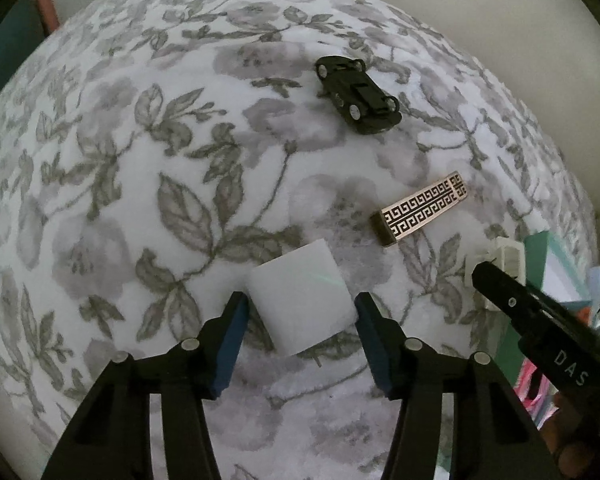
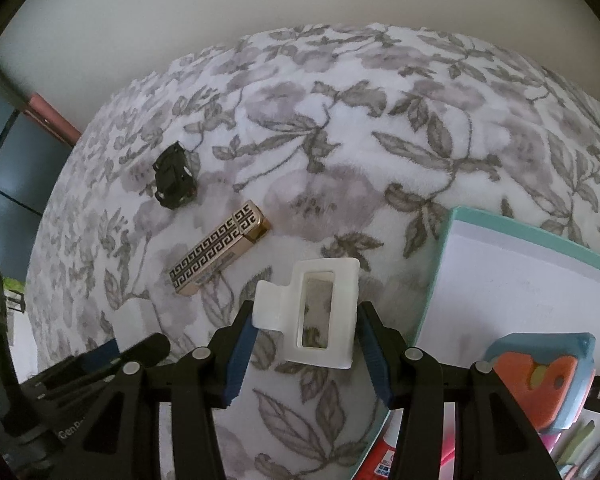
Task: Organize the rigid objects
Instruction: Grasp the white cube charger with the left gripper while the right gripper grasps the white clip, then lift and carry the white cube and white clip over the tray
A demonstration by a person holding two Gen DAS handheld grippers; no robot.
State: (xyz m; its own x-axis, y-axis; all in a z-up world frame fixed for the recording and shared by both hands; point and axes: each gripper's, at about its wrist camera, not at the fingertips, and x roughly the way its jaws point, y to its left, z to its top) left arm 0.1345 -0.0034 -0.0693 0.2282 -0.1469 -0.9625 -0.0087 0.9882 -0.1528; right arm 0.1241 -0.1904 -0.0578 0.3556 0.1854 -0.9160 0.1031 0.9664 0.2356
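Floral blanket (image 1: 140, 160) bears a white block (image 1: 300, 300) clamped by the left gripper (image 1: 300, 312); right gripper (image 2: 305, 320) grasps a white clip (image 2: 320, 312), edges hidden.

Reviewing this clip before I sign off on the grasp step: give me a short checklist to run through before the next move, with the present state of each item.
1. White block sits between the left tool's fingers: ok.
2. Left pads pressing on the block: cannot tell; both pads sit right at its corners.
3. White clip between the right tool's fingers: ok; the pads appear to touch both sides.
4. Clip lifted clear of the floral blanket: cannot tell.
5. Teal-rimmed box open and close beside the right tool: ok.
6. Toy car and patterned lighter lie apart from both tools: ok.
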